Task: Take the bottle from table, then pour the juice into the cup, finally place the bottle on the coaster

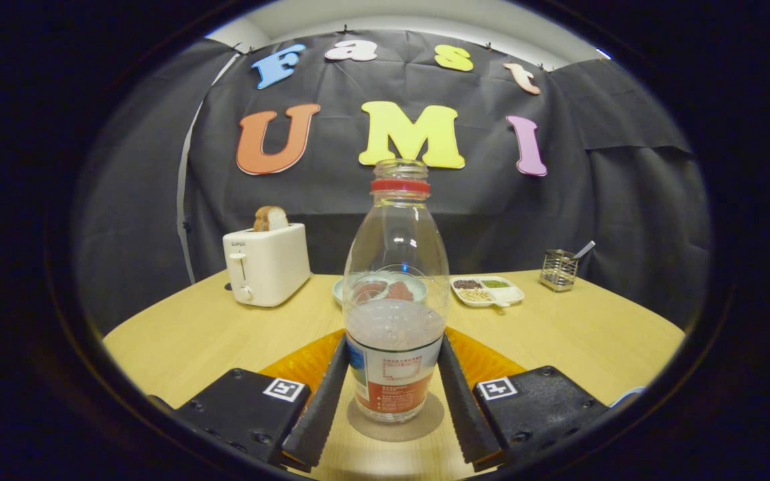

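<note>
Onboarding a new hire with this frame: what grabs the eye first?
The clear bottle with a red neck ring and no cap, standing between the gripper's fingers, which sit against its sides; it rests on a grey coaster with an orange mat just behind. Beyond it on the wooden table: a white toaster with bread in it, a divided snack tray and a wire holder.

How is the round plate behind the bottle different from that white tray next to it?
The round plate is pale blue-green and partly hidden behind the bottle; the white tray is squarish and in full sight. The plate holds reddish-brown food; the tray's compartments hold separate dark, green and pale grains. Both lie flat on the table, beyond the gripper.
</note>
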A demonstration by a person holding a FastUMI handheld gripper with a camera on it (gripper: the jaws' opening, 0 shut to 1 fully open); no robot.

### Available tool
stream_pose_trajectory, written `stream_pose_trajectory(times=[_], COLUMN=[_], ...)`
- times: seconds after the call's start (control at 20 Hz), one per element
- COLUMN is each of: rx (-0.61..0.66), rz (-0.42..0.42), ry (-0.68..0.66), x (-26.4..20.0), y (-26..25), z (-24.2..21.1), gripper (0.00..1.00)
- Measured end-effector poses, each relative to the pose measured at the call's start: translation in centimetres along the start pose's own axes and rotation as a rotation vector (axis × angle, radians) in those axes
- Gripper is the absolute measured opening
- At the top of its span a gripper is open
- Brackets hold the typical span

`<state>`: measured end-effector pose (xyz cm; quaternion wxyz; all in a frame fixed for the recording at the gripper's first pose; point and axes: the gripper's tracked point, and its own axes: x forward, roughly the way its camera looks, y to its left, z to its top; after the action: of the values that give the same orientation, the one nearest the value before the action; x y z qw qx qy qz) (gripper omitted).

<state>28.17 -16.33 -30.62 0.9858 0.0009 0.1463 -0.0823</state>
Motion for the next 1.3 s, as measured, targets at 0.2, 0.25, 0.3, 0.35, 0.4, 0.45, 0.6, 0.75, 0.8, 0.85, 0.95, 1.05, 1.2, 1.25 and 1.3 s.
stream_pose_trajectory(times=[0.2, 0.25, 0.3, 0.35, 0.4, 0.45, 0.6, 0.75, 0.8, 0.85, 0.95, 1.05, 1.2, 1.25, 1.3], rx=[0.012, 0.011, 0.013, 0.014, 0.016, 0.017, 0.019, 0.029, 0.029, 0.025, 0.013, 0.008, 0.006, 0.005, 0.005], rz=[-0.004, -0.007, -0.006, -0.005, -0.005, -0.004, -0.007, -0.005, -0.004, -0.004, -0.007, -0.010, -0.017, -0.015, -0.010], ry=[0.006, 0.013, 0.023, 0.025, 0.025, 0.026, 0.027, -0.009, -0.023, -0.033, -0.040, -0.057, -0.097, -0.116, -0.133], x=[0.3, 0.3, 0.3, 0.4, 0.4, 0.3, -0.1, -1.1, -1.6, -2.1, -3.4, -5.7, -10.0, -11.7, -13.4], y=[-0.2, -0.3, -0.3, -0.3, -0.2, -0.2, -0.2, -0.1, -0.2, -0.3, -0.5, -0.6, -0.5, -0.4, -0.1], z=[-0.4, -0.6, -0.9, -0.9, -0.9, -0.8, -0.6, 0.6, 1.2, 1.8, 2.8, 4.3, 7.6, 8.9, 10.4], gripper=[0.81, 0.82, 0.82, 0.82, 0.82, 0.82, 0.92, 1.00, 1.00, 1.00, 1.00, 1.00, 1.00, 1.00, 1.00])
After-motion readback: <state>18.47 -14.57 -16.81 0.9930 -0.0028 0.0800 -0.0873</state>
